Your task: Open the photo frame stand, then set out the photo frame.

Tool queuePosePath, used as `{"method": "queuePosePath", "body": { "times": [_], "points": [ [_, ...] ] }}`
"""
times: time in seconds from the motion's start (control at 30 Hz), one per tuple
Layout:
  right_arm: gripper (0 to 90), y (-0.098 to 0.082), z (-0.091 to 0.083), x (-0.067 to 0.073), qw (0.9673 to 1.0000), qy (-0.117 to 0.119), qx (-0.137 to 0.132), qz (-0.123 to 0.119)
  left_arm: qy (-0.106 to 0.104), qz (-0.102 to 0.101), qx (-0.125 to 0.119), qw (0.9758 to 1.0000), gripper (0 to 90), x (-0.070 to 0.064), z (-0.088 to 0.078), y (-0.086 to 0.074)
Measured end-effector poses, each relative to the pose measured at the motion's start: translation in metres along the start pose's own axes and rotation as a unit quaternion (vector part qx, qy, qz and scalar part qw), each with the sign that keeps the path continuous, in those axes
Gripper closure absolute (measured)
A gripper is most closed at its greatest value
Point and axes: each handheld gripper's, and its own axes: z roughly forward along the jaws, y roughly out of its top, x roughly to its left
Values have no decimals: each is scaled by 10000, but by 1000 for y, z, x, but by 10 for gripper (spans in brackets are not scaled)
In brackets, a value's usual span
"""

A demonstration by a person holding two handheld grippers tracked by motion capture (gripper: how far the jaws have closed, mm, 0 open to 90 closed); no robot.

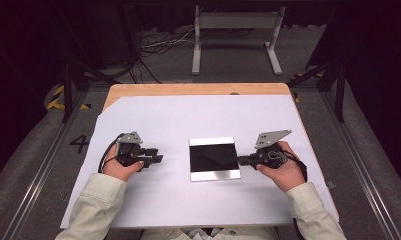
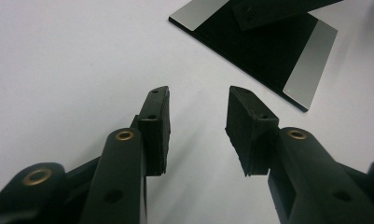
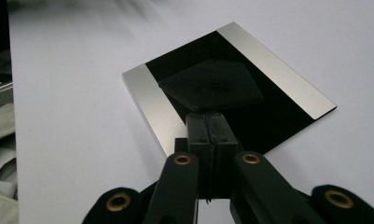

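Landmark: flat square black plate with two silvery metal edge strips [image 1: 214, 158], lying flat on the white paper sheet [image 1: 178, 115] that covers the wooden desk [image 1: 188, 89], about midway between your hands.

On the plate: a dark, flat, diamond-shaped piece [image 3: 211, 84] rests near its middle, corners turned against the plate's edges. Material hard to tell; it looks like thin dark foam or cloth.

Right gripper [image 1: 244, 160]: at the plate's right edge, nose pointing in toward it. In the right gripper view [image 3: 208, 126] the jaws are pressed together with nothing between them, the tips just over the near edge of the plate, short of the dark piece. Whether the tips touch the plate you cannot tell.

Left gripper [image 1: 158, 159]: to the left of the plate, apart from it, aimed toward it. Jaws stand apart in the left gripper view [image 2: 197, 116], nothing between them, bare paper below.

Why so: you likely hold the closed tips as a pusher or pin on the plate, and keep the parted side ready to take the piece.

Next call: approach low; the piece lies flat.
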Motion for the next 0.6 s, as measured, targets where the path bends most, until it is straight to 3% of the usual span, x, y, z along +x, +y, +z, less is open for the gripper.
{"method": "queuePosePath", "body": {
  "times": [0.3,0.6],
  "points": [
    [854,1,-9,1,9997,77,216,5,-8,-22,9,10000,603,0,1,1],
    [815,2,-22,-1,10000,9,7,58,-25,15,32,10000,603,0,2,2]
  ]
}}
